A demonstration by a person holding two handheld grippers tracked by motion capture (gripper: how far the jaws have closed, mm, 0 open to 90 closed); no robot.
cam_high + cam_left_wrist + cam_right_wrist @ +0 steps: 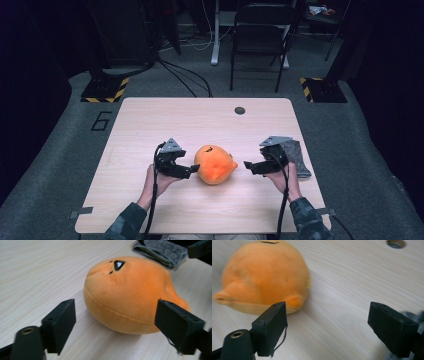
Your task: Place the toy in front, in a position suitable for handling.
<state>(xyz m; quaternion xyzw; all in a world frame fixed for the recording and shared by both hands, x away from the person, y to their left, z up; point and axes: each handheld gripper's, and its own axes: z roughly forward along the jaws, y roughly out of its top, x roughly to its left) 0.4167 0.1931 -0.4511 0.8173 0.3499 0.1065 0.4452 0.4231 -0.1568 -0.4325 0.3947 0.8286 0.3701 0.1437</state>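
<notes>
At the bottom edge of the high view both forearms are cut off at the patterned sleeves, and nothing more of the person can be made out. The left hand (156, 181) comes up from the lower left, holding the left gripper (192, 170) low over the table (150, 120), its tips pointing right toward the plush (215, 164). In the left gripper view the jaws stand wide with nothing pressed between them; the plush lies just ahead of the tips, and whether the right-hand jaw brushes it is hard to tell. The right hand (284, 181) mirrors that pose from the lower right, and the right gripper (248, 165) points left at the plush with a clear strip of table between. Its jaws are also spread and hold nothing. The right gripper view is blurred, so the plush's edge there is soft.

The orange plush rests on the table about midway between the two grippers. A grey cloth (296, 157) lies behind the right gripper near the table's right edge, partly covered by it. Farther back a small dark hole (240, 110) sits in the tabletop. Beyond, a chair (260, 35) stands on the floor in dim light
</notes>
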